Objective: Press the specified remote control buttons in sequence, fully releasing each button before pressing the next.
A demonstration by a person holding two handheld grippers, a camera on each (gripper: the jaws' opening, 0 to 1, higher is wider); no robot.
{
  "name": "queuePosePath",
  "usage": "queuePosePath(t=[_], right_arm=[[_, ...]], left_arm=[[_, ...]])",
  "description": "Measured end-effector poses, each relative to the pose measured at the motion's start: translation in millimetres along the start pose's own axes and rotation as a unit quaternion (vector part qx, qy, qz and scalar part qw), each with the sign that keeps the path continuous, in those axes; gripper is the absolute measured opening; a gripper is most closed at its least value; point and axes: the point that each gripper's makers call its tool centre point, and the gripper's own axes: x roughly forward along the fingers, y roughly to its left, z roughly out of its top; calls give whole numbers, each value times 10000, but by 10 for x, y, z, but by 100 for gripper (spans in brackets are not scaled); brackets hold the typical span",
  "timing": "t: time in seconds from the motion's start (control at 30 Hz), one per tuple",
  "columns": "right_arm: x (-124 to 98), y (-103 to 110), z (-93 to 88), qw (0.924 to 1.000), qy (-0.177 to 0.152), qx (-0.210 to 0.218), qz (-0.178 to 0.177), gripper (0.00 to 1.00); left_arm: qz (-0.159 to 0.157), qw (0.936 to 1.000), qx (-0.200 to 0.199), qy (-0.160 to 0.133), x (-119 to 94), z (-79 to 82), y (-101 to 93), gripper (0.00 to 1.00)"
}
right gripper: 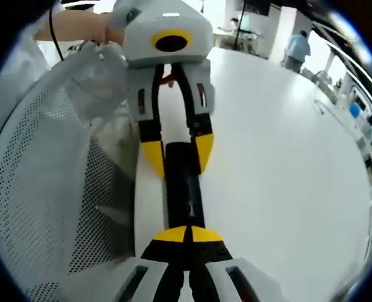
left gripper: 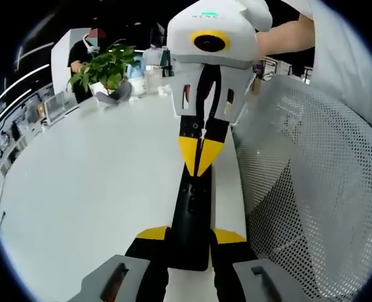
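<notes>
Straddling the remote (left gripper: 195, 214) from both sides, the left gripper (left gripper: 191, 236) has its yellow-tipped jaws set apart and clamped on the near end, apparently to steady it so that button presses do not push it about. The remote lies along the table's (left gripper: 91, 189) edge, beside a mesh chair (left gripper: 318, 189). From the far end the right gripper (right gripper: 187, 234) meets it with jaws closed tip to tip, pads resting on the remote's top face; a single blunt point likely suits pressing one button at a time.
</notes>
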Motion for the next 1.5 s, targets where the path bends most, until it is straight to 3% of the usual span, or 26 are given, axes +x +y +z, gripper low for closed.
queuePosePath(t=[0.13,0.23,0.37,0.47,0.57,0.63,0.87,1.0,1.03,1.33,1.5], right_arm=[[13,-3,-2,9997,239,-111,9,0],[6,-6,-15,9998,206,-45,-51,0],[-14,-25,-10,9963,-451,676,-261,0],[-33,-37,-11,9865,-987,1245,-390,0],[-45,-43,-12,9754,-1305,1710,-484,0],[-54,-43,-9,9736,-1357,1763,-519,0],[-57,-41,88,9814,-1273,1268,-671,0],[8,-10,53,9908,-928,821,-550,0],[-7,-31,88,9903,-1010,739,-609,0],[15,-17,72,9976,-516,319,-339,0],[30,-8,60,9990,-171,-217,-349,0]], left_arm=[[-14,10000,6,-14,-1,2,1,25],[-14,10000,7,-27,-1,2,1,25],[-14,10000,11,-31,0,3,0,25],[-11,10000,8,-35,1,7,-1,25],[0,10000,-4,-43,2,6,-2,25],[12,10000,-19,-49,-1,6,-4,25],[18,10000,-22,-40,-4,5,-3,25],[21,10000,-31,-59,-3,4,-2,25],[21,10000,-32,-59,-2,2,-2,25],[-4,10000,2,-45,4,5,-4,25],[-24,10000,32,6,8,8,-6,25]])
